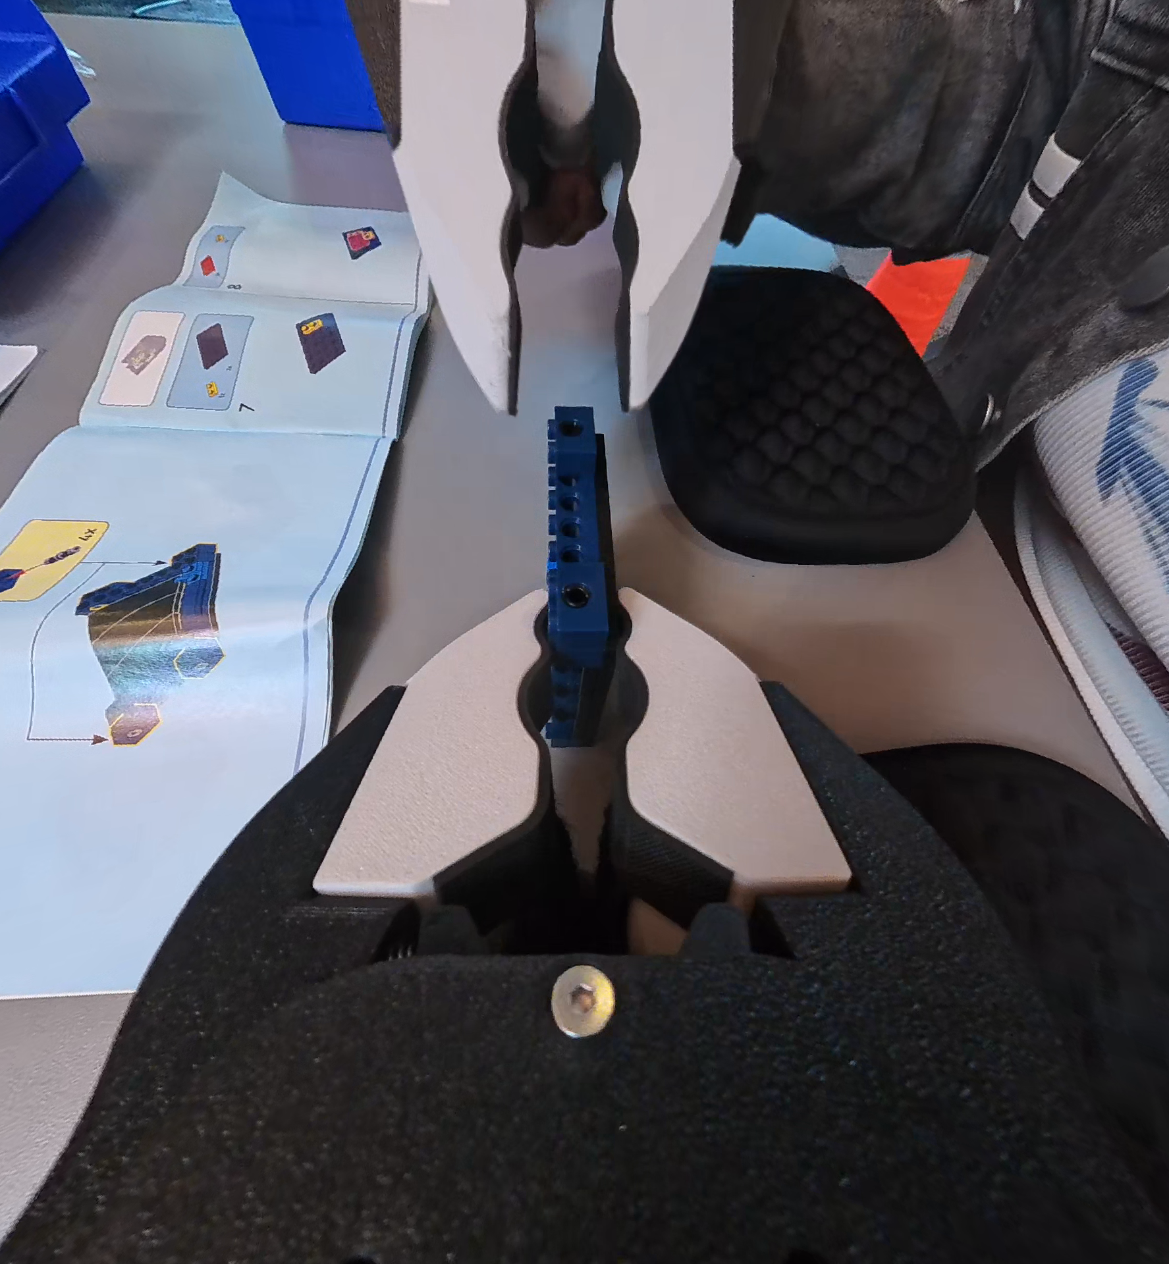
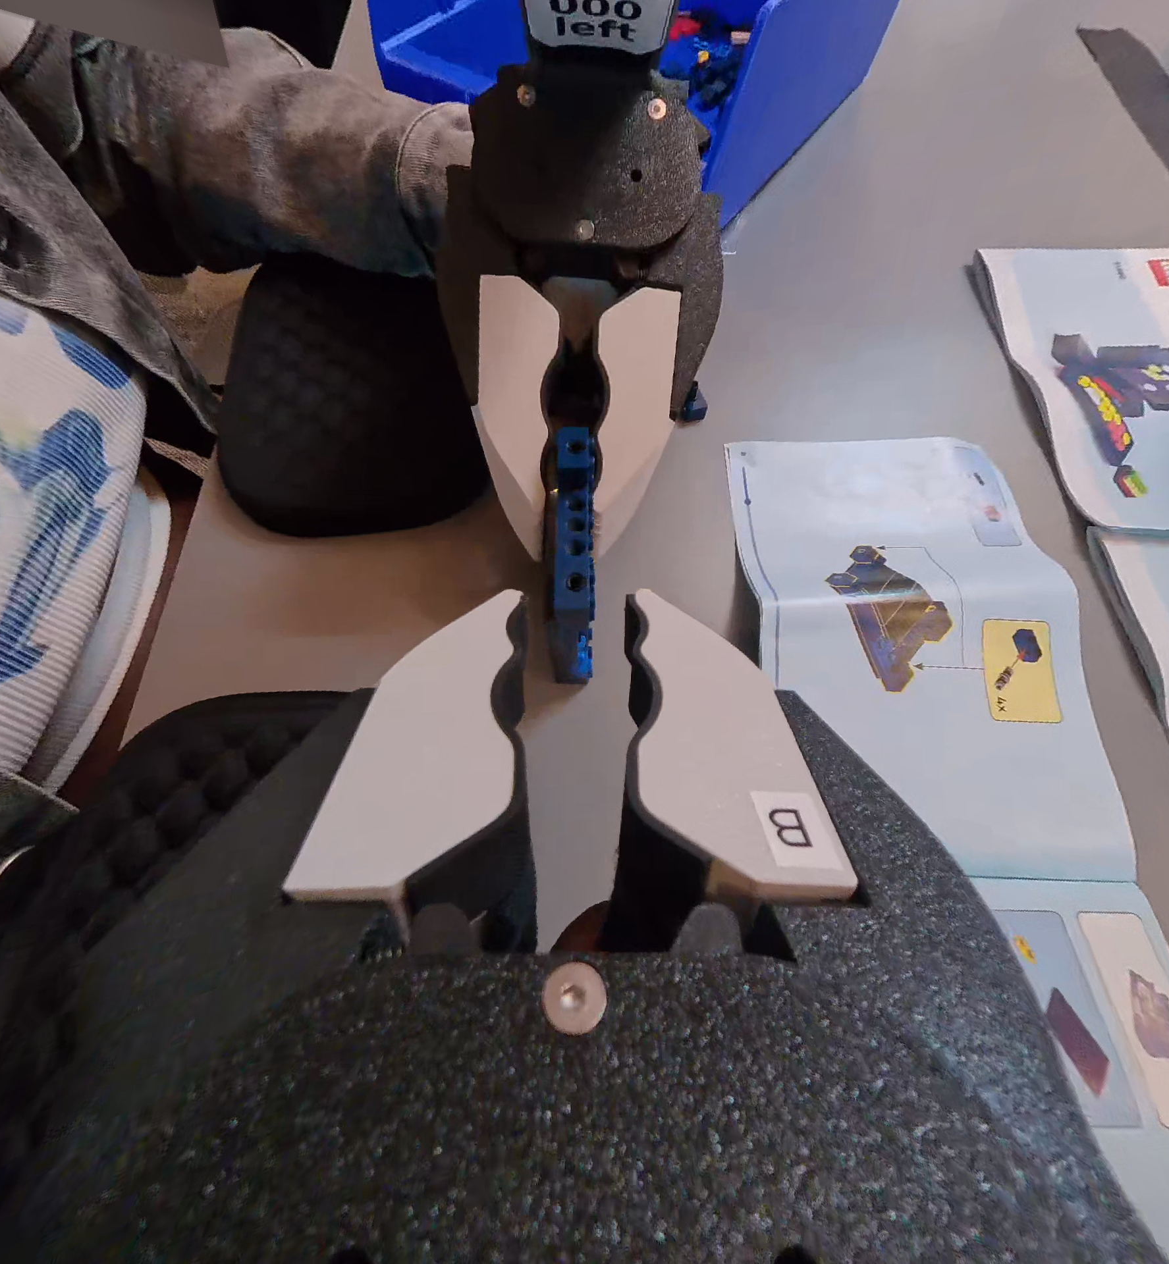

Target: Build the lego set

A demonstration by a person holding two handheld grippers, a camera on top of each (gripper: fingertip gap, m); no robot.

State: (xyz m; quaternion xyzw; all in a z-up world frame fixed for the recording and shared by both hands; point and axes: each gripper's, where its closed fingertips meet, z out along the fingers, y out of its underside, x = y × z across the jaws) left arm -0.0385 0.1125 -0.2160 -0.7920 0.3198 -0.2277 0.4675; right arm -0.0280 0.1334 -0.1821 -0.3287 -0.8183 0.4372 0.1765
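Observation:
My left gripper (image 1: pixel 581 602) is shut on a dark blue brick assembly (image 1: pixel 573 506), a long beam with a row of round holes on a dark plate, held on edge above the grey table (image 1: pixel 472 479). In the right wrist view the left gripper (image 2: pixel 571 540) faces me with the assembly (image 2: pixel 573 547) sticking out towards my right gripper (image 2: pixel 576 602). The right gripper is open: its pads (image 2: pixel 663 656) stand on either side of the assembly's near end with a gap on each side. In the left wrist view the right gripper (image 1: pixel 568 409) sits at the assembly's far end.
Open instruction booklets (image 1: pixel 178 615) (image 2: pixel 910 615) lie on the table. Blue bins (image 1: pixel 0 137) (image 2: pixel 773 102) stand at the back. Black padded cushions (image 1: pixel 814 424) (image 2: pixel 342 410) lie near the person's sleeve (image 2: pixel 225 171). A small blue piece (image 2: pixel 694 403) lies by the left gripper. There is about 5 cm between the tips of the two grippers.

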